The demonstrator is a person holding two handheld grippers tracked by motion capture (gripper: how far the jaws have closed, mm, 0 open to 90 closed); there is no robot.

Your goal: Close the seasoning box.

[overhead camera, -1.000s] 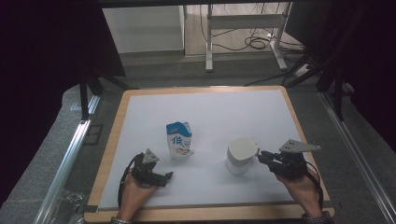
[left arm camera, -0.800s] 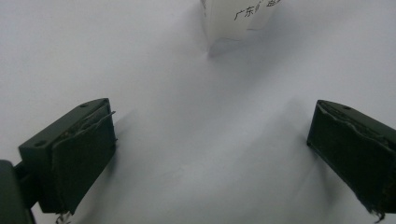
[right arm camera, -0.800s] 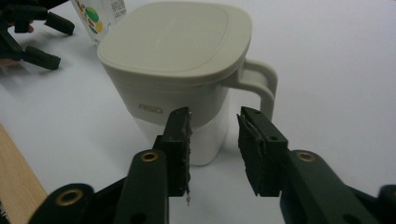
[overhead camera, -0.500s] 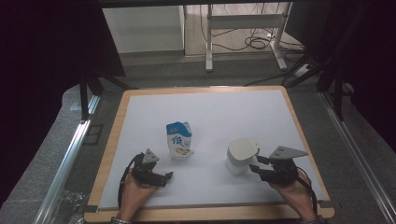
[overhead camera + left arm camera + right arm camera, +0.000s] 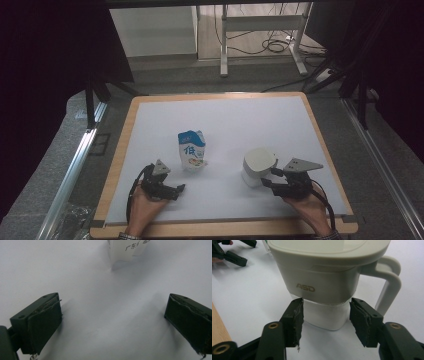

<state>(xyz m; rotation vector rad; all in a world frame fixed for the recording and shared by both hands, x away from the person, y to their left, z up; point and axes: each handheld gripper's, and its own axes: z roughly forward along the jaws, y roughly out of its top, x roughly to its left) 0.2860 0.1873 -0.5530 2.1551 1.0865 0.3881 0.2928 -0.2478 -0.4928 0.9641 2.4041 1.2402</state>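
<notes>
A blue-and-white milk carton (image 5: pixel 192 150) stands upright near the middle of the white board. To its right stands a pale beige lidded jug (image 5: pixel 259 166) with a side handle and "ASD" on its wall (image 5: pixel 322 277). My right gripper (image 5: pixel 269 178) sits low at the jug's near right side. Its jaws have just been opening, and they stand apart at the jug's white base without pressing on it (image 5: pixel 328 322). My left gripper (image 5: pixel 179 191) rests near the front edge, wide open on bare board (image 5: pixel 112 322). The carton's foot (image 5: pixel 126 250) is ahead of it.
The white board (image 5: pixel 225 120) has a wooden rim (image 5: pixel 117 165). Grey floor and metal rails run along both sides. A desk frame and cables stand beyond the far edge. In the right gripper view, the left gripper's black fingers (image 5: pixel 234 258) lie at the top left.
My right gripper has sunk toward the board beside the jug, and its jaws have spread apart. The left hand, carton and jug stay in place.
</notes>
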